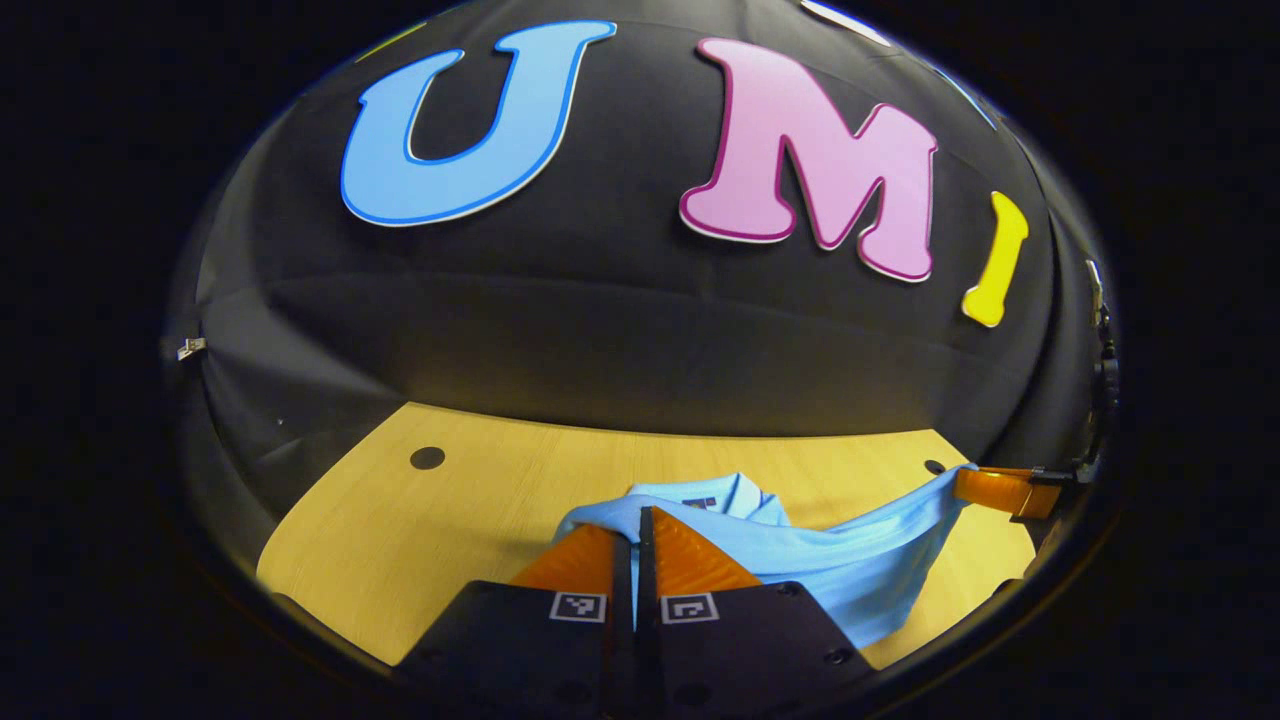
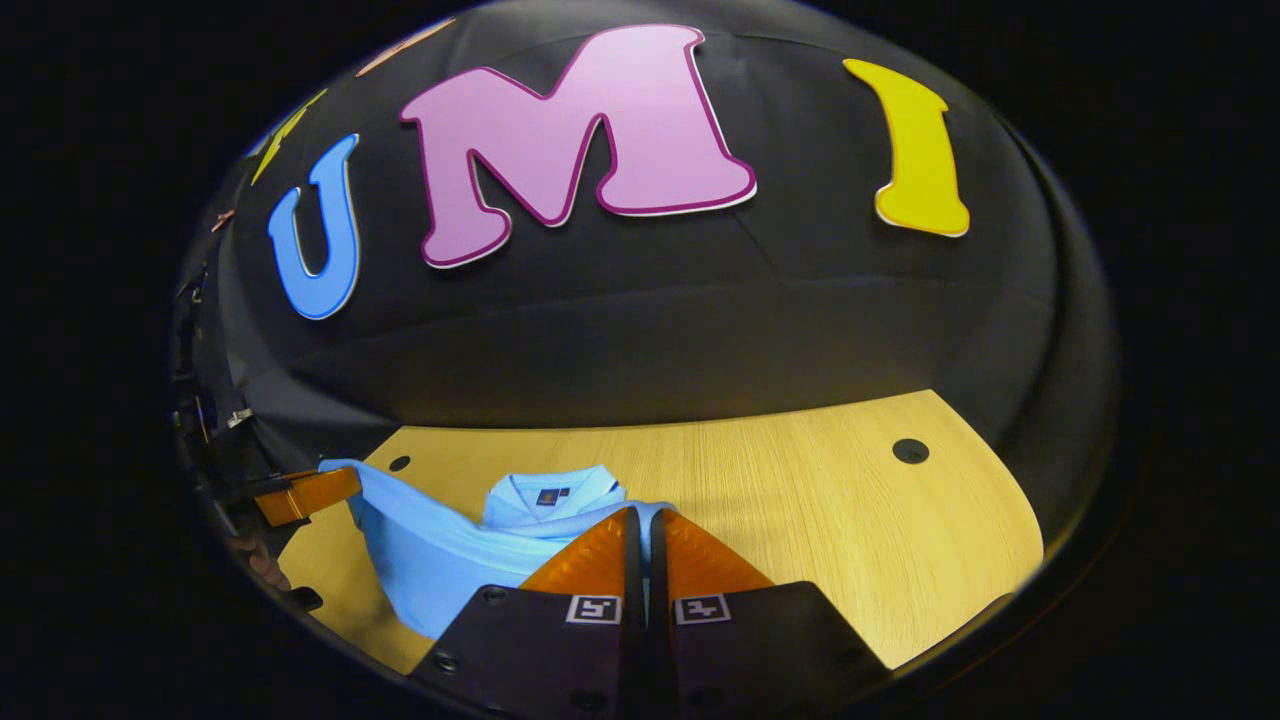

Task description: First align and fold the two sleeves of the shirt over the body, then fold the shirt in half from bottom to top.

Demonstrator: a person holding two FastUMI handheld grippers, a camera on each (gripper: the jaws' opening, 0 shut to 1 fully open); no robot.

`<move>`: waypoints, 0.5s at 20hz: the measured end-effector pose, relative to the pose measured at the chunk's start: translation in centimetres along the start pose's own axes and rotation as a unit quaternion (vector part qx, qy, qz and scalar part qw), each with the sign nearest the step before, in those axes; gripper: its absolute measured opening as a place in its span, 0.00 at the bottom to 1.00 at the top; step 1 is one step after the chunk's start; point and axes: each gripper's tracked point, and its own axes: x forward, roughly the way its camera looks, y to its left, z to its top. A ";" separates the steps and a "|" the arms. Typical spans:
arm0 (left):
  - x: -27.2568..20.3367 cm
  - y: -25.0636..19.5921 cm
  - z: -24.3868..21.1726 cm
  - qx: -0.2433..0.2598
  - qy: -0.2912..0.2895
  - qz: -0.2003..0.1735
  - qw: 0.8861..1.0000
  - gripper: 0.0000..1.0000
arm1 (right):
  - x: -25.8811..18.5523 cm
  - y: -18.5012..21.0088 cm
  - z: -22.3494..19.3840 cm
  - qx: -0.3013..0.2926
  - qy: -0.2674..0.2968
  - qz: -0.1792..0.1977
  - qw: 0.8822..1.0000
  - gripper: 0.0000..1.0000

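Stretching between both jaws: shirt (image 1: pixel 830 560)

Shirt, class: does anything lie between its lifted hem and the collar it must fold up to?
Nothing visible does. Both claws, left and right, grip the shirt, and past them the collar lies on bare wooden table.
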 end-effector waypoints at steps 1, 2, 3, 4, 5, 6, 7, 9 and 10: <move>1.8 0.3 -0.3 0.001 0.004 0.005 1.000 0.06 | 1.7 -0.2 0.0 0.001 0.002 -0.001 1.000 0.05; 3.3 0.5 -0.5 -0.004 0.008 0.010 1.000 0.06 | 3.3 -0.6 -0.3 0.003 0.007 -0.005 1.000 0.05; 4.9 0.7 -0.9 -0.009 0.014 0.015 1.000 0.06 | 4.9 -1.1 -0.8 0.007 0.016 -0.010 1.000 0.05; 6.5 1.2 -1.4 -0.012 0.020 0.021 0.999 0.06 | 6.2 -1.8 -1.4 0.010 0.025 -0.021 0.999 0.05; 8.0 1.6 -1.9 -0.011 0.026 0.029 0.999 0.06 | 7.5 -2.3 -2.0 0.012 0.033 -0.027 0.999 0.05; 9.1 1.8 -2.2 -0.009 0.030 0.030 0.999 0.06 | 8.8 -2.6 -2.7 0.013 0.039 -0.031 0.999 0.05; 10.3 1.8 -2.8 -0.007 0.038 0.031 0.999 0.06 | 10.3 -2.9 -3.7 0.012 0.047 -0.032 0.998 0.05; 12.2 2.2 -4.4 0.001 0.056 0.038 0.998 0.05 | 12.3 -3.3 -5.3 0.012 0.066 -0.036 0.997 0.05; 13.2 2.2 -5.2 0.003 0.063 0.041 0.997 0.05 | 13.2 -3.4 -6.0 0.013 0.074 -0.038 0.996 0.05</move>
